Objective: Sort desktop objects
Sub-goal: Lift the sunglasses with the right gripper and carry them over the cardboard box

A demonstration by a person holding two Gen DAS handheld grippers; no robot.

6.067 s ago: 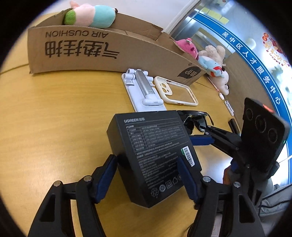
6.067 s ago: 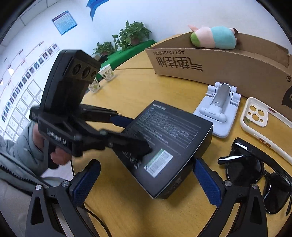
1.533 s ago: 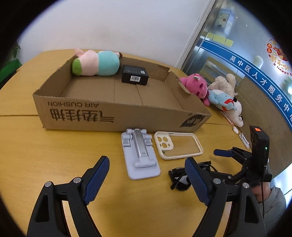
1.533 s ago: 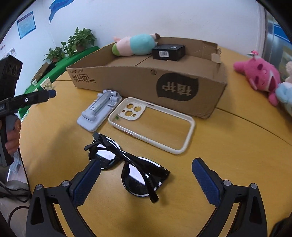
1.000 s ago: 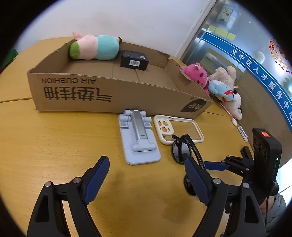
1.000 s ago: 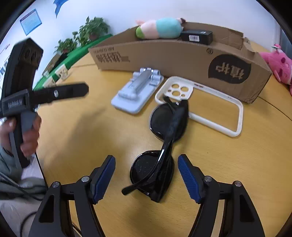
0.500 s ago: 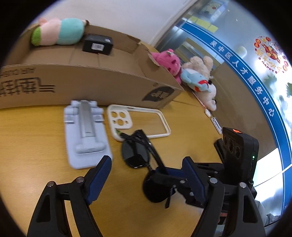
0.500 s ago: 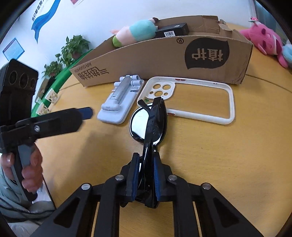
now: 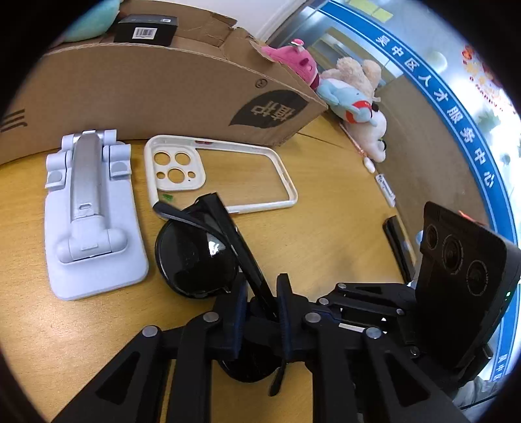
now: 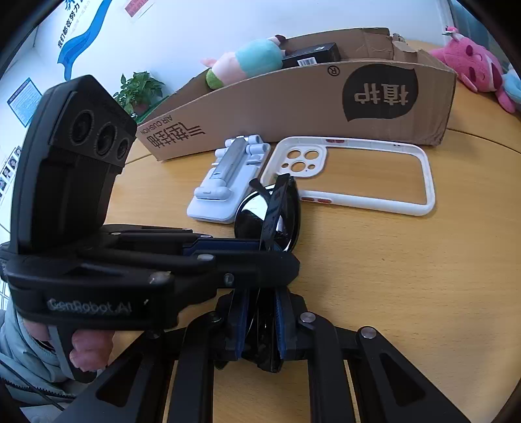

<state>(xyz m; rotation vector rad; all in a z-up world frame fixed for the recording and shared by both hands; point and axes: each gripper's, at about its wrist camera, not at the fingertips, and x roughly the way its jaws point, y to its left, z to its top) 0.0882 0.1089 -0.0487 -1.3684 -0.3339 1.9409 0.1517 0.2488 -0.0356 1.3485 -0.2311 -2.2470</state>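
Black sunglasses (image 9: 198, 257) stand on edge on the wooden table, held from both sides. My left gripper (image 9: 260, 312) is shut on the sunglasses' frame. My right gripper (image 10: 259, 325) is shut on the near lens end of the sunglasses (image 10: 276, 211), with the left gripper's fingers crossing in front of it. A white phone case (image 9: 224, 175) and a grey phone stand (image 9: 88, 214) lie flat just beyond. The cardboard box (image 9: 146, 91) behind them holds a black box (image 9: 146, 31) and a plush toy (image 10: 247, 61).
Pink and blue plush toys (image 9: 342, 88) lie to the right of the cardboard box. A dark phone (image 9: 399, 244) and a small white stick (image 9: 386, 190) lie near the table's right edge. A potted plant (image 10: 140, 91) stands beyond the table.
My left gripper has moved in and closed on the sunglasses, which my right gripper was holding on edge. The black box was placed in the cardboard box earlier.
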